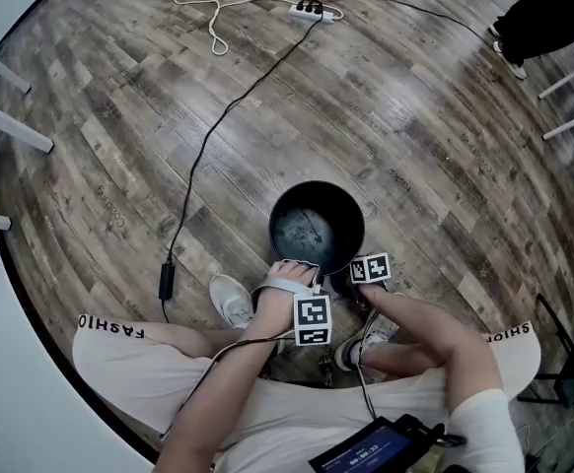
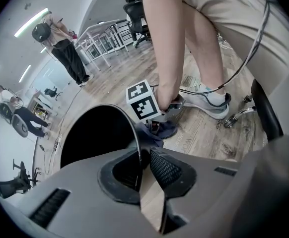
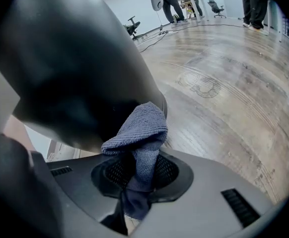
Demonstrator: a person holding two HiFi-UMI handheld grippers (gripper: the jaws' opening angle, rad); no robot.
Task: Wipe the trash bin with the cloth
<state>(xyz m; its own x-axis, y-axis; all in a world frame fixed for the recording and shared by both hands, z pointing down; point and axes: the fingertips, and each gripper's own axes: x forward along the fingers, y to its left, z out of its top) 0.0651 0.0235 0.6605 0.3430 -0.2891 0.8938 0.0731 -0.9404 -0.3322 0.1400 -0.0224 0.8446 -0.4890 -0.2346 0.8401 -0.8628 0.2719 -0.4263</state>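
Pinched between the closed jaws of the right gripper (image 3: 134, 175), a bunched blue-grey terry cloth (image 3: 137, 128) presses against the outer wall of the round black plastic trash bin (image 3: 75, 68). The left gripper (image 2: 143, 168) is clamped on the bin's thin rim, one pad on each side. The bin stands upright on the brown wood-plank floor (image 1: 415, 116), just beyond the person's white sneaker (image 1: 231, 299).

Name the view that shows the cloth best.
The right gripper view: the blue-grey cloth fills its middle, pinched between the right gripper's fingers and lying against the trash bin's outer wall. The left gripper view catches only a dark fold beside the bin. The head view hardly shows it.
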